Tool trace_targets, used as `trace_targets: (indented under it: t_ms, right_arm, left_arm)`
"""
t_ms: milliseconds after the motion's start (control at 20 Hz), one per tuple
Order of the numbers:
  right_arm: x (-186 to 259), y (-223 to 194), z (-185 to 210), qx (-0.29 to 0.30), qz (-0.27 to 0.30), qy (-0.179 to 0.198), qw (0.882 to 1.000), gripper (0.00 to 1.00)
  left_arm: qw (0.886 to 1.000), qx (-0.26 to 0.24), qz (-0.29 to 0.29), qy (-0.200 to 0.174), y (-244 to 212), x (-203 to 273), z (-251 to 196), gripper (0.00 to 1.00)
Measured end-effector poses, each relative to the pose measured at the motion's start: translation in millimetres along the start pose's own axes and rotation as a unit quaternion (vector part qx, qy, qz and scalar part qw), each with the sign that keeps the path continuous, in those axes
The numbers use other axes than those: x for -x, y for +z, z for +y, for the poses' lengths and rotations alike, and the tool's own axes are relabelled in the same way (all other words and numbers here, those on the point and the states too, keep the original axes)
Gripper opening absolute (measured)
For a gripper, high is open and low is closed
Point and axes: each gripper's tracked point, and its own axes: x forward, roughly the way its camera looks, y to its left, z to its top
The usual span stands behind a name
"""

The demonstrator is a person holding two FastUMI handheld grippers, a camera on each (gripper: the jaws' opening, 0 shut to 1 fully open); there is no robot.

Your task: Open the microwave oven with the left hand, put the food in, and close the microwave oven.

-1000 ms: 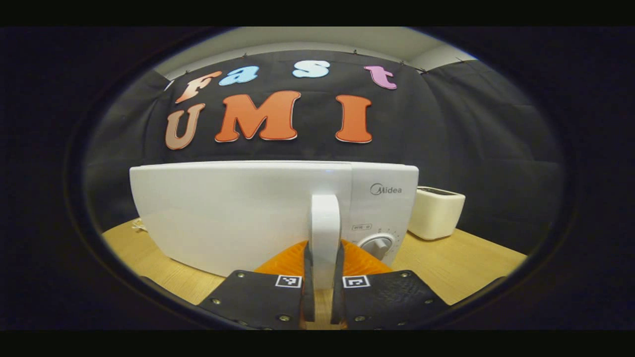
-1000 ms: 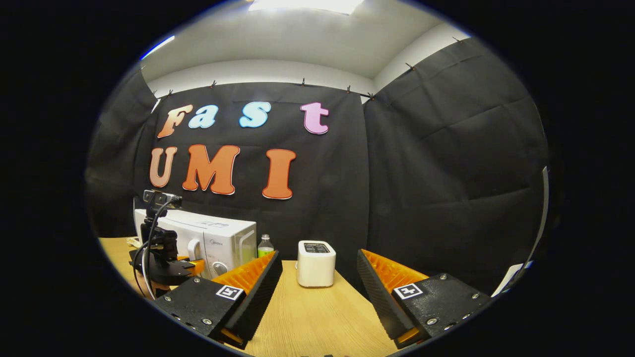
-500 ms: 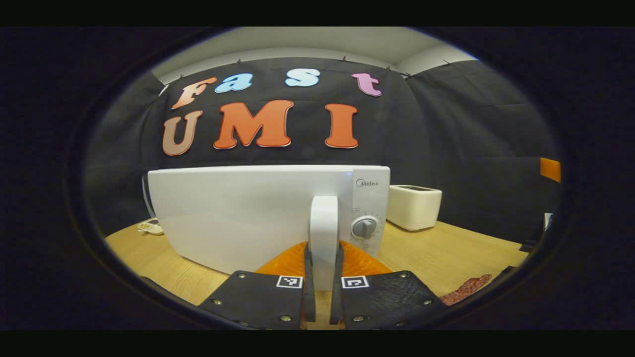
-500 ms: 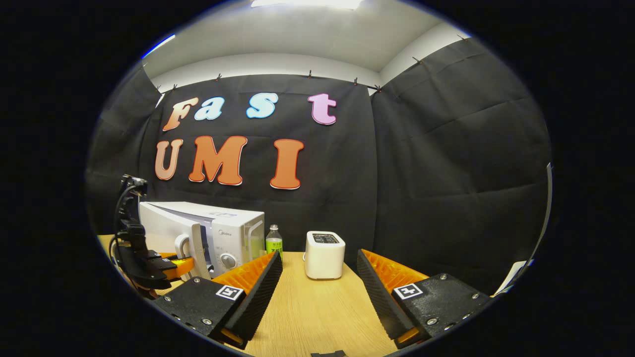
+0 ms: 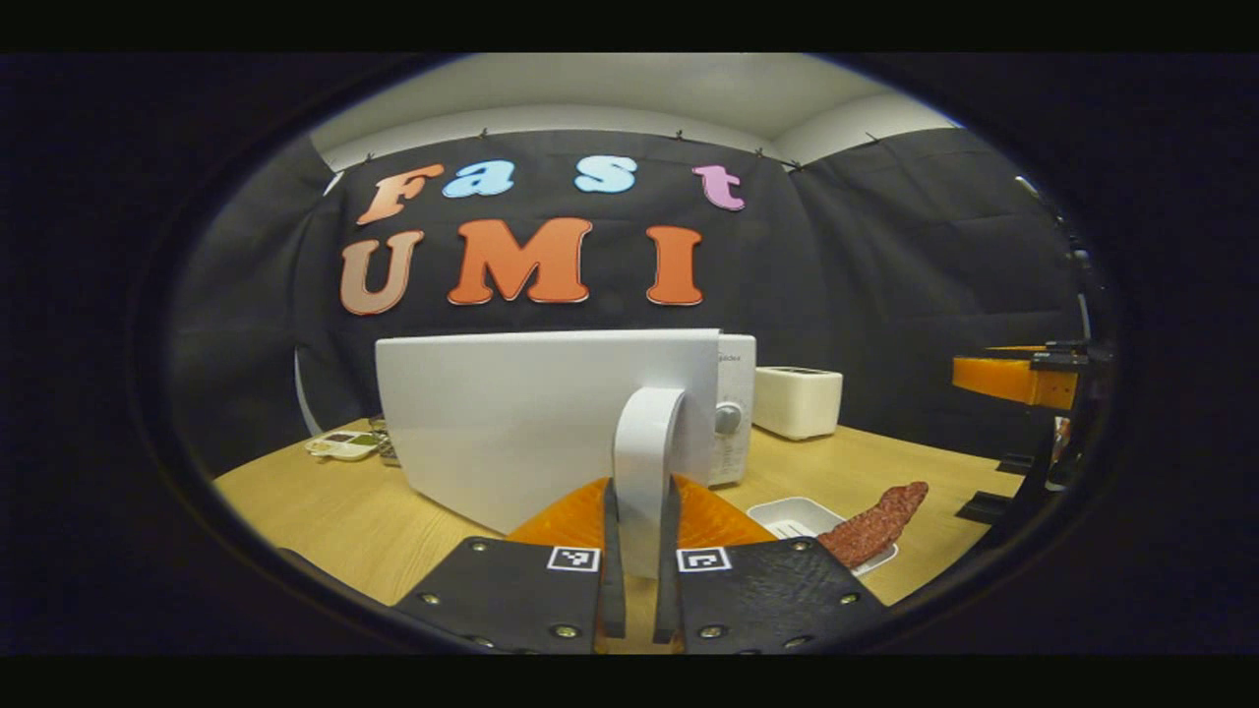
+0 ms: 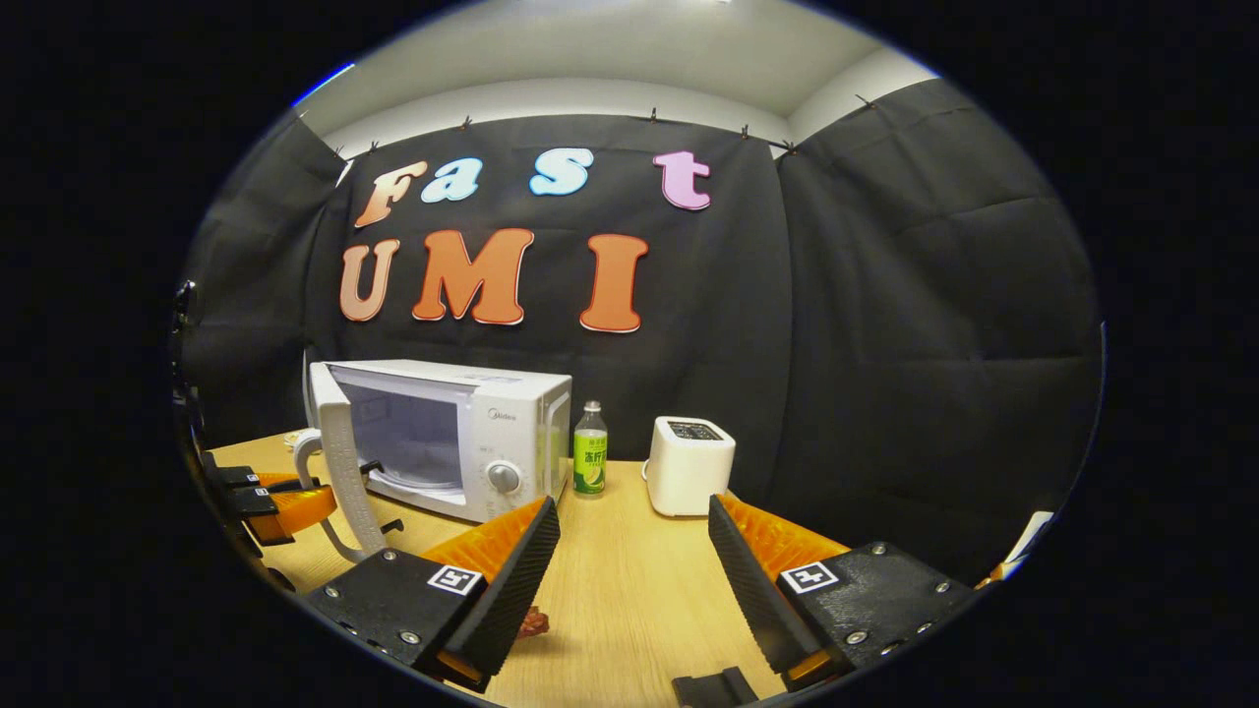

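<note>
Swinging wider than a second ago, the microwave door [image 6: 339,462] is exposing the cavity. Left gripper [image 5: 639,580] fingers are clamping the door handle [image 5: 644,462]; right gripper [image 6: 629,570] fingers are standing apart, empty. Food [image 5: 875,526] is lying on a white tray [image 5: 797,513] on the desk [image 6: 629,580]. Keep following the hinge arc to avoid twisting the handle.

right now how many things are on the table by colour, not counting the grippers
White: 4 – microwave, toaster, small dish, palette-like tray
Green: 1 – bottle
Reddish-brown: 1 – strip of food, lying on the dish
Total: 6
</note>
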Motion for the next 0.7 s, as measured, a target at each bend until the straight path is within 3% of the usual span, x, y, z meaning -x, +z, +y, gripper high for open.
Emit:
trace_targets:
  t_ms: [200, 250, 300, 350, 400, 600, 700]
  right_arm:
    - [2, -14, 13, -0.005, 0.029, 0.001, 1.0, 0.95]
    - [3, -16, 17, -0.006, 0.032, 0.001, 0.999, 0.95]
    - [3, -17, 20, -0.007, 0.035, 0.001, 0.999, 0.95]
    - [4, -19, 22, -0.007, 0.038, 0.001, 0.999, 0.95]
    - [5, -19, 25, -0.007, 0.04, 0.0, 0.999, 0.95]
    - [3, -22, 41, 0.004, 0.047, 0.0, 0.999, 0.95]
    - [2, -27, 45, 0.004, 0.054, -0.001, 0.999, 0.95]
  left_arm:
    - [1.0, -0.001, -0.002, 0.014, -3, 43, 35, 0.07]
    - [1.0, -0.002, -0.004, 0.021, -3, 53, 46, 0.13]
    - [1.0, -0.006, -0.005, 0.029, -3, 63, 57, 0.07]
    - [0.999, -0.009, -0.007, 0.04, -4, 73, 68, 0.07]
    - [0.999, -0.012, -0.009, 0.051, -4, 82, 81, 0.13]
    - [0.993, -0.031, -0.024, 0.109, -4, 118, 140, 0.09]
    - [0.99, -0.032, -0.032, 0.136, -4, 132, 171, 0.14]
